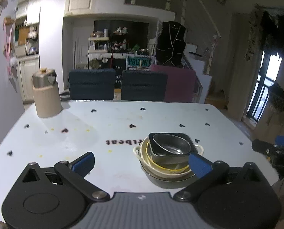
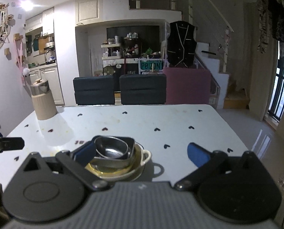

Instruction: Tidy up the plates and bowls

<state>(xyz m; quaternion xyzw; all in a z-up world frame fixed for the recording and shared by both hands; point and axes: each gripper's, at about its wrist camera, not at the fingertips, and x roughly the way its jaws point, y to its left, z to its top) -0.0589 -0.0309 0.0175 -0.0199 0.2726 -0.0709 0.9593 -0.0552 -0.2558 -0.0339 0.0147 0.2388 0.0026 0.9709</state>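
Left gripper (image 1: 141, 161): black two-finger tool with blue pads, jaws spread wide and holding nothing — bare table shows between them.
Left gripper's right pad (image 1: 199, 165): stands in front of the near right edge of the dish stack; whether it touches the stack cannot be told.
Right gripper (image 2: 141, 155): same black build with blue pads, jaws at their widest, nothing gripped between them.
Right gripper's left pad (image 2: 84, 152): just beside the left side of the stack, overlapping it in the right wrist view; contact cannot be told.
Dish stack (image 1: 168, 156): nested pile on the near half of the table, toward the right in the left wrist view.
Top of stack: oval shiny metal bowl (image 1: 171, 146) lying tilted inside a dark square-cornered bowl (image 1: 161, 157).
Lower stack: cream two-handled ceramic dish (image 1: 142, 157) with a yellow rim line, resting on a wider shallow plate (image 1: 161, 178).
Table (image 1: 107, 126): white top printed with small black hearts and dark lettering, a few yellowish stains.
Far left corner: beige cylindrical jug with a metal lid (image 1: 45, 93), upright.
Beyond far edge: two dark blue chair backs (image 1: 119, 85) side by side — a dull pink panel (image 1: 181, 83) to their right.
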